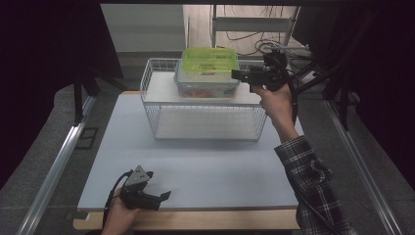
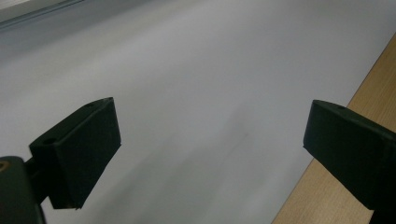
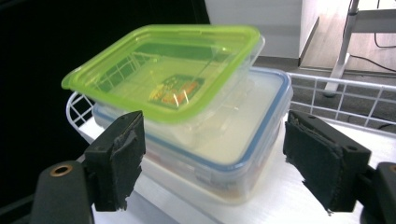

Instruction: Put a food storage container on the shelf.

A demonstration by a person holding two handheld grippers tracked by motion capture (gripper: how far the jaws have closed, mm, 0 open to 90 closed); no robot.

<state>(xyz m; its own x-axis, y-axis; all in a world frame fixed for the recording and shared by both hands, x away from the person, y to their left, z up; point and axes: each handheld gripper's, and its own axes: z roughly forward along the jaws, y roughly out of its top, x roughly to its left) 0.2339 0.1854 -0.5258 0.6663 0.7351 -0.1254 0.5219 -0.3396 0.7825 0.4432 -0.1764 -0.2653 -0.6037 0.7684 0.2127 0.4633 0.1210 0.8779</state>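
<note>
Left gripper [image 1: 164, 196] is parked at the near left edge of the table [image 1: 205, 171], held low over the grey mat; in the left gripper view its jaws are spread wide with nothing between them. No role in the grasp is seen for it yet.

The wire rack [image 1: 151, 93] is set mid-table, toward the far side. On its upper shelf two containers are stacked: a green-lidded box [image 1: 209, 59] sits on top of a larger blue-rimmed box [image 1: 205, 84], touching it and slightly skewed, as seen in the right gripper view.

Right gripper [image 1: 235, 74] is held just beside the stack's right end, jaws wide open and framing both boxes [image 3: 163, 70] [image 3: 243, 135]; no contact is made yet.

Handling judgement: both boxes are thin clear plastic, so walls are expected to flex and pads may slip on the glossy surface. Contents are faintly visible; weight is judged light to moderate, not confirmed. The top box is not locked to the lower one, so it could be slid or tipped if the lower one is pulled.

Best hold is judged to be across the short end of the green-lidded box, just under the lid rim, where the plastic is stiffest. Squeeze should be kept moderate to avoid popping the lid.
</note>
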